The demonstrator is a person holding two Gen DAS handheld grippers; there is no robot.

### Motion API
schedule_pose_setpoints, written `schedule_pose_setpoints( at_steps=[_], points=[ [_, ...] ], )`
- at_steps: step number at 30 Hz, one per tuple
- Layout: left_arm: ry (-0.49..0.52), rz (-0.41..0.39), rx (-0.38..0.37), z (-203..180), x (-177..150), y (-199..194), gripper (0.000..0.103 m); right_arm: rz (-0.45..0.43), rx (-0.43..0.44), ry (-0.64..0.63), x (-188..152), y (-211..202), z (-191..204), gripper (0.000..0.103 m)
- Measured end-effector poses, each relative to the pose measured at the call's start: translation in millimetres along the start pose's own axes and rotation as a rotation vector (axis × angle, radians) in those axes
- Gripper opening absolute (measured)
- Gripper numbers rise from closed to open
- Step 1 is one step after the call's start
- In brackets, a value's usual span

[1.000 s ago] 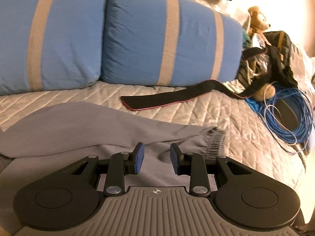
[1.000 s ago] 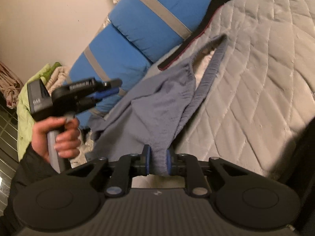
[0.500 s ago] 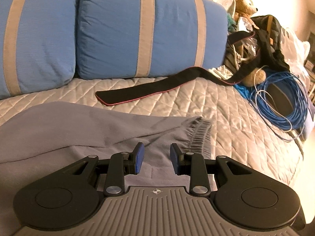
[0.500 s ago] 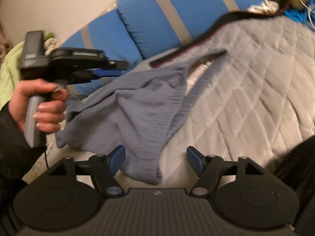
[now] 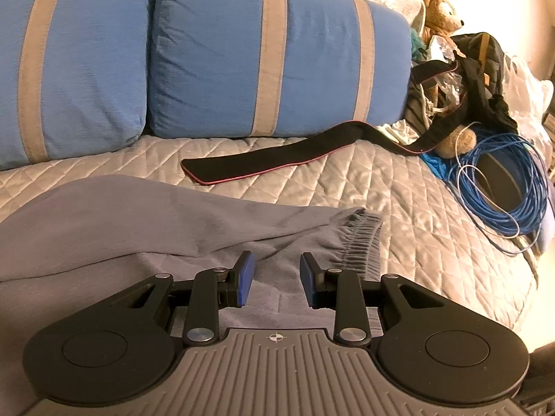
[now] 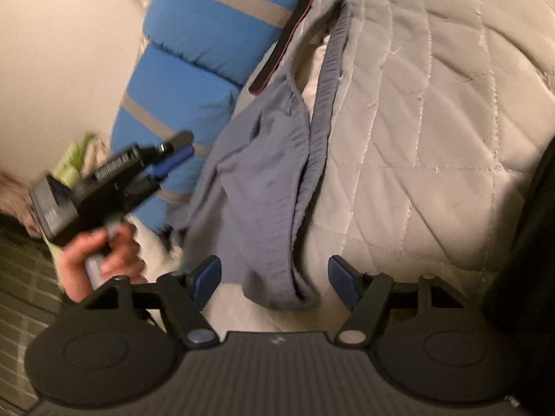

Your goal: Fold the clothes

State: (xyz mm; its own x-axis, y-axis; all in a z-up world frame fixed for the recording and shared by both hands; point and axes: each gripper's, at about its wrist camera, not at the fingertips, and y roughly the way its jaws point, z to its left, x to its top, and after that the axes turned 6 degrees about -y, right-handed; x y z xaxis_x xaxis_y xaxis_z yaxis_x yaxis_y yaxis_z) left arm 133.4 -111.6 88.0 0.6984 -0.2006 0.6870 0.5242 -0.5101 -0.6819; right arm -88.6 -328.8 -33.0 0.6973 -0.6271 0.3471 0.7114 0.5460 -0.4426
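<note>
Grey sweatpants [image 5: 138, 222] lie crumpled on the quilted grey bedspread [image 5: 347, 187], their elastic waistband [image 5: 360, 239] toward the right. My left gripper [image 5: 275, 260] hovers just above the cloth, jaws a little apart with nothing between the blue pads. In the right wrist view the same pants [image 6: 263, 187] lie in a long heap. A folded end rests between the wide-spread jaws of my right gripper [image 6: 274, 267], and neither pad touches it. A hand [image 6: 104, 260] holds the left gripper [image 6: 178, 147] beyond the pants.
Two blue pillows [image 5: 270, 52] with tan stripes line the back of the bed. A black strap [image 5: 277, 164] with red edging lies just past the pants. A coil of blue cable [image 5: 503, 187], a teddy bear [image 5: 440, 3] and a dark bag [image 5: 485, 62] crowd the right side.
My right gripper opened and let go of the pants' end, which now lies loose on the bed. The right gripper also dipped and rolled. The left gripper barely moved.
</note>
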Motion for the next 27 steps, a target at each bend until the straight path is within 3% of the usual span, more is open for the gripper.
schedule_pose_setpoints(
  at_steps=[4,9,12,21,23,27],
  points=[
    [-0.002,0.000,0.001,2.2,0.4,-3.1,0.028,0.021,-0.054,-0.002,-4.3,0.2,8.7,0.079],
    [-0.009,-0.004,0.005,5.1,-0.4,-5.9,0.028,0.025,0.029,0.145,-10.1,6.8,-4.9,0.080],
    [-0.011,-0.010,0.001,6.2,-0.9,-9.1,0.028,-0.011,0.089,0.231,-12.3,12.2,-14.9,0.081],
    [-0.003,-0.015,0.000,6.8,-2.2,-12.5,0.029,-0.142,0.112,0.223,-7.8,23.3,-12.3,0.081],
    [0.000,-0.017,0.000,7.1,-2.9,-13.7,0.029,-0.169,0.130,0.220,-6.9,21.0,-13.1,0.069],
    [0.002,-0.019,0.001,7.4,-4.5,-15.2,0.029,-0.202,0.187,0.221,-1.4,17.4,-14.1,0.056]
  ],
)
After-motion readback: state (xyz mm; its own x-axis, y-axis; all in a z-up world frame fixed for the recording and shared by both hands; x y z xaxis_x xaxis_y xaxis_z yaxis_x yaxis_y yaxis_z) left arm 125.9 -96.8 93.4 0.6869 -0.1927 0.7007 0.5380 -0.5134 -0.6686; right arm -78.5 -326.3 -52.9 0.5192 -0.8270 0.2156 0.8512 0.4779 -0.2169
